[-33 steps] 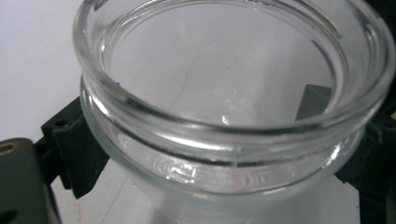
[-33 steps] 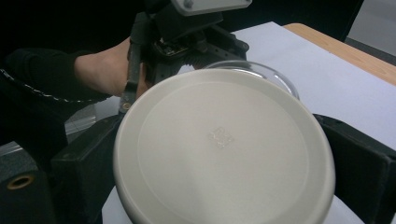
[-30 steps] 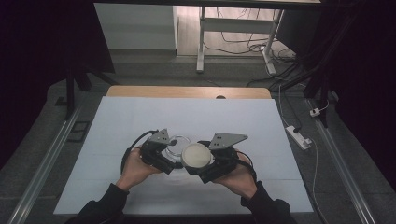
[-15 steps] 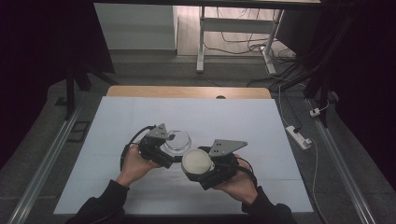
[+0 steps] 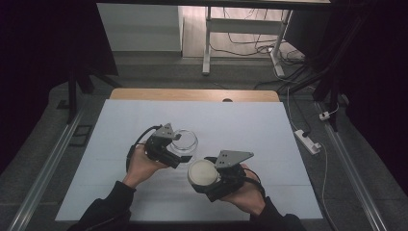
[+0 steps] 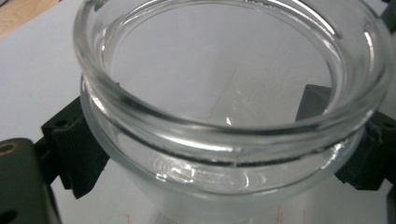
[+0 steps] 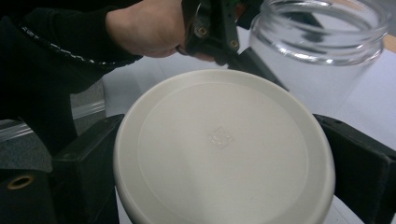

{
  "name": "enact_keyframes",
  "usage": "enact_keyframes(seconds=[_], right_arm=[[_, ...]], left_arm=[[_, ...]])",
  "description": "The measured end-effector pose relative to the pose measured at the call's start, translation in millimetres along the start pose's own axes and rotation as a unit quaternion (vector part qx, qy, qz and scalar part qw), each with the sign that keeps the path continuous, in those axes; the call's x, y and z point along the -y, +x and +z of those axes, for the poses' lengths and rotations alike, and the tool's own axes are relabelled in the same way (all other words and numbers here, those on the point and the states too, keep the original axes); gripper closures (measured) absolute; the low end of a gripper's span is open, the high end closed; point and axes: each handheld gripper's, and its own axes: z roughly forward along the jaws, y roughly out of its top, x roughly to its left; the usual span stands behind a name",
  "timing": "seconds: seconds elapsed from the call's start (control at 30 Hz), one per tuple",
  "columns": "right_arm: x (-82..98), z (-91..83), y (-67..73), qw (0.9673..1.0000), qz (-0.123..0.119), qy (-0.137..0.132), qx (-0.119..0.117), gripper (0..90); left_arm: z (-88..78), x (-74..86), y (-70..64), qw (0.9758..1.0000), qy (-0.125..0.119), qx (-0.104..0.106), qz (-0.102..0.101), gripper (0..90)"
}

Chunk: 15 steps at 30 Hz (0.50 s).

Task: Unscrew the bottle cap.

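The lid [image 5: 202, 172] has come off: 1 second ago it sat on the jar [image 5: 184, 141], now the right gripper [image 5: 208, 179] clamps it at the jar's 5 o'clock, clear of the rim. The left gripper [image 5: 177, 153] stays closed around the open jar on the table [image 5: 250, 130].

Under my work lies a white mat [image 5: 250, 130] covering nearly the whole table, and past its far edge I see a strip of bare wooden tabletop [image 5: 192, 94] with a small dark spot near the middle. Beyond that, on the grey floor, stands a white metal frame [image 5: 208, 43] with loose cables [image 5: 245, 36] lying behind it. Off to my right a white power strip [image 5: 307, 140] lies on the floor beside a metal rail [image 5: 358, 190].
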Motion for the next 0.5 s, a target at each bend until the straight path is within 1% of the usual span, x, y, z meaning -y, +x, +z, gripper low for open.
enact_keyframes(seconds=[0.2, 0.5], right_arm=[[5.6, 0.7, 1.4, 1.0, 0.0, 0.002, 0.001, 7.4], [13.5, 6.4, 4.3, 1.0, -0.001, 0.01, 0.0, 7.4]], left_arm=[[3.7, -5.3, 3.0, 1.0, -0.001, -0.003, 0.004, 7.5], [10.4, -9.9, 7.6, 1.0, -0.001, -0.007, 0.005, 7.5]])
